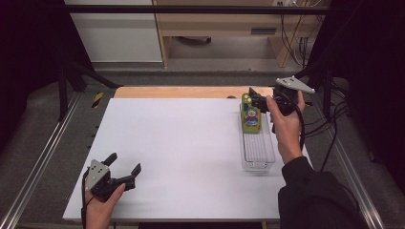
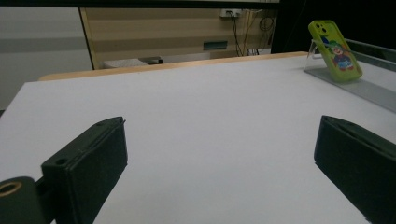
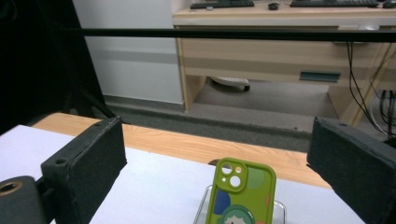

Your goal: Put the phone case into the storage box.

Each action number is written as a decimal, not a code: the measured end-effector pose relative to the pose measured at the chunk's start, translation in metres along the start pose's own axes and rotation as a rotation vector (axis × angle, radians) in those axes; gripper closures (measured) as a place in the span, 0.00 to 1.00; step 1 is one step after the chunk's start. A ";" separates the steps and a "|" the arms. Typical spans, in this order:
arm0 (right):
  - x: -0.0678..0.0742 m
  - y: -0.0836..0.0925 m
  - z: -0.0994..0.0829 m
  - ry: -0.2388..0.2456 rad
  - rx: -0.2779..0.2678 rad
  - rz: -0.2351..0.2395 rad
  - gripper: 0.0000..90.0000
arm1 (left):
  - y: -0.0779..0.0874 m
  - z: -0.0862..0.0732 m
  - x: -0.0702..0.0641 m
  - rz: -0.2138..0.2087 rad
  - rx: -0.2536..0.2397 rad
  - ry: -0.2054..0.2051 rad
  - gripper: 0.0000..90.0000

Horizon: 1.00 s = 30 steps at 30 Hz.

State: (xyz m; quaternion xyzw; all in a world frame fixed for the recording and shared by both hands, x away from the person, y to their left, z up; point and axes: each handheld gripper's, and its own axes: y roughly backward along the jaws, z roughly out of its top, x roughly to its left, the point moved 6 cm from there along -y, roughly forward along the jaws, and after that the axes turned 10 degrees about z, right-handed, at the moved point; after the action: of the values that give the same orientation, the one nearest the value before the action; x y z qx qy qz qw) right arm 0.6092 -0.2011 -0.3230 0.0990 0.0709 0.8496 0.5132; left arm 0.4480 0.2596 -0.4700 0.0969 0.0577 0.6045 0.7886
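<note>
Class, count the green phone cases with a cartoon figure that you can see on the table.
1: the green cartoon-printed phone case leans at the far end of the clear plastic tray, on the table's right side. None seems hidden.

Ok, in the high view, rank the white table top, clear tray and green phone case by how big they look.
1. White table top
2. Clear tray
3. Green phone case, which leans in the tray's far end

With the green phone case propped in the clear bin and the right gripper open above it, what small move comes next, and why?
Probably lift the right gripper clear: its jaws stand open and apart from the green cartoon-printed phone case, which leans by itself against the end wall of the clear plastic bin.
</note>
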 end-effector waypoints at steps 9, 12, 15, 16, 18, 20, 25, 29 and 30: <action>0.001 0.020 0.004 -0.002 -0.044 0.031 0.04 | 0.009 -0.002 0.012 0.019 -0.012 0.029 0.02; 0.001 0.026 0.005 0.001 -0.051 0.040 0.05 | 0.009 -0.001 0.011 0.013 -0.016 0.025 0.02; 0.001 0.032 0.004 0.002 -0.056 0.049 0.05 | 0.009 -0.001 0.011 0.007 -0.017 0.021 0.02; 0.001 0.034 0.004 0.002 -0.060 0.053 0.05 | 0.009 -0.001 0.011 0.007 -0.016 0.020 0.02; 0.001 0.037 0.002 0.002 -0.060 0.063 0.05 | 0.009 -0.001 0.011 0.007 -0.016 0.020 0.02; 0.003 0.041 0.000 -0.002 -0.065 0.082 0.05 | 0.010 -0.001 0.010 0.007 -0.018 0.020 0.02; 0.003 0.051 -0.004 0.020 -0.064 0.086 0.05 | 0.009 0.000 0.010 0.001 -0.020 0.018 0.02; -0.001 0.062 -0.004 0.034 -0.068 0.078 0.05 | 0.009 0.000 0.008 -0.003 -0.021 0.012 0.02; -0.002 0.065 -0.004 0.035 -0.069 0.077 0.05 | 0.009 0.000 0.008 -0.004 -0.021 0.012 0.02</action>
State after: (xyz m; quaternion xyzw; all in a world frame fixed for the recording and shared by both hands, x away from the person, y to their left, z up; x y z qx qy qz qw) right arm 0.5535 -0.2327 -0.3126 0.0689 0.0466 0.8721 0.4822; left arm 0.4416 0.2693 -0.4680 0.0849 0.0561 0.6041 0.7903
